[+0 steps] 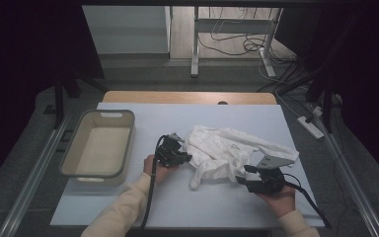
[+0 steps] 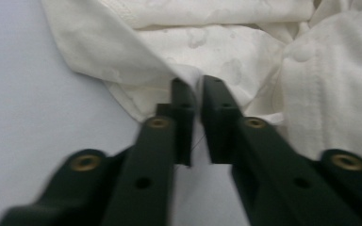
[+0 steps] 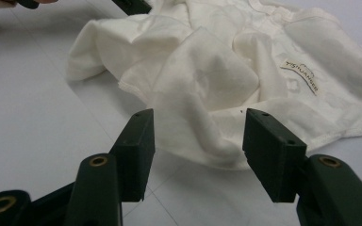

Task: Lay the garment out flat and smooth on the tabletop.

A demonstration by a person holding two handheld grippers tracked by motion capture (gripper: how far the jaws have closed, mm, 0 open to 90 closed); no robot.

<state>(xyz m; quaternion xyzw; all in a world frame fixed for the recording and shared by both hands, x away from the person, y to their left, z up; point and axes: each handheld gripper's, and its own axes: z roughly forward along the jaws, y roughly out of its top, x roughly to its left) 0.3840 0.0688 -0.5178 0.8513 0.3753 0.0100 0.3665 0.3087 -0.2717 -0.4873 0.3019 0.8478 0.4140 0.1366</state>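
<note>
A crumpled white garment (image 1: 222, 148) lies in the middle of the pale table top. At its left edge, my left gripper (image 1: 185, 157) is shut on a fold of the cloth; in the left gripper view the jaws (image 2: 197, 89) stand almost together with the garment's (image 2: 226, 52) hem pinched between their tips. At the garment's near right side, my right gripper (image 1: 243, 174) is open. In the right gripper view its jaws (image 3: 198, 127) stand wide, a bulge of the garment (image 3: 207, 70) lies between them, and the pads do not press on it.
A beige plastic basket (image 1: 74, 148) stands on the left of the table, with nothing in it. The table top (image 1: 202, 207) is bare in front of the garment. A sewn label (image 3: 300, 75) shows on the cloth. Cables and table legs lie on the floor beyond.
</note>
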